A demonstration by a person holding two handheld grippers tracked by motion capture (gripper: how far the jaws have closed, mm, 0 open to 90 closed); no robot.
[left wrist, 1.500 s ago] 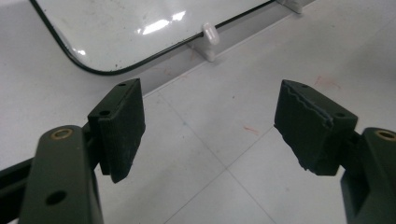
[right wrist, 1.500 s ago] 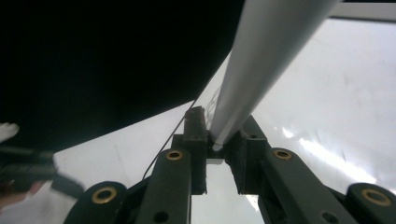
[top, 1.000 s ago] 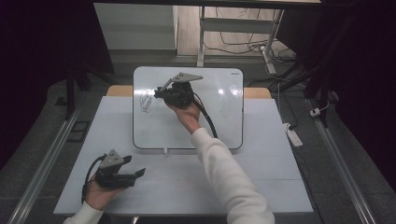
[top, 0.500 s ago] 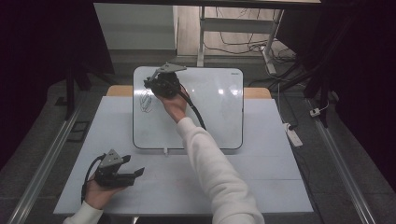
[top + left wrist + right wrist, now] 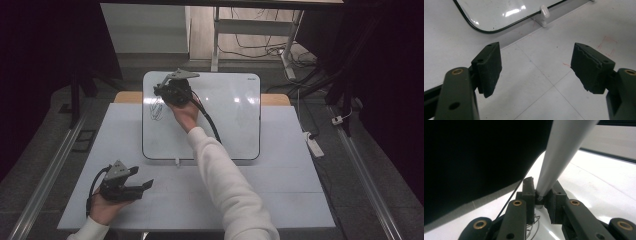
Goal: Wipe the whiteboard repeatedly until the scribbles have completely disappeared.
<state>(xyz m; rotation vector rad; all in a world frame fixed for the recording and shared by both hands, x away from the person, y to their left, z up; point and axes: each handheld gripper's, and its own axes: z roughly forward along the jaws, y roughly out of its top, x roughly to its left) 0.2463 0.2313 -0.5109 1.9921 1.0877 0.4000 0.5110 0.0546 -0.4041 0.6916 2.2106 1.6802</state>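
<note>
- Right gripper (image 5: pixel 161 92): jaws pinching a pale marker (image 5: pixel 559 162), tip down by the scribble (image 5: pixel 156 111), apparently for drawing.
- Whiteboard (image 5: pixel 235 115): flat on the table (image 5: pixel 280 195), scribble at its far-left corner.
- Left gripper (image 5: pixel 146 186): jaws spread, empty, resting near the table's near-left edge, seemingly idle.

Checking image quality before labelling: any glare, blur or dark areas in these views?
High view: surroundings nearly black, ceiling light glares off the whiteboard. Left gripper view: sharp, bright reflection patch on the whiteboard's corner. Right gripper view: the marker clamped in the right hand-held gripper is out of focus, the upper left is black, the board is washed out.
</note>
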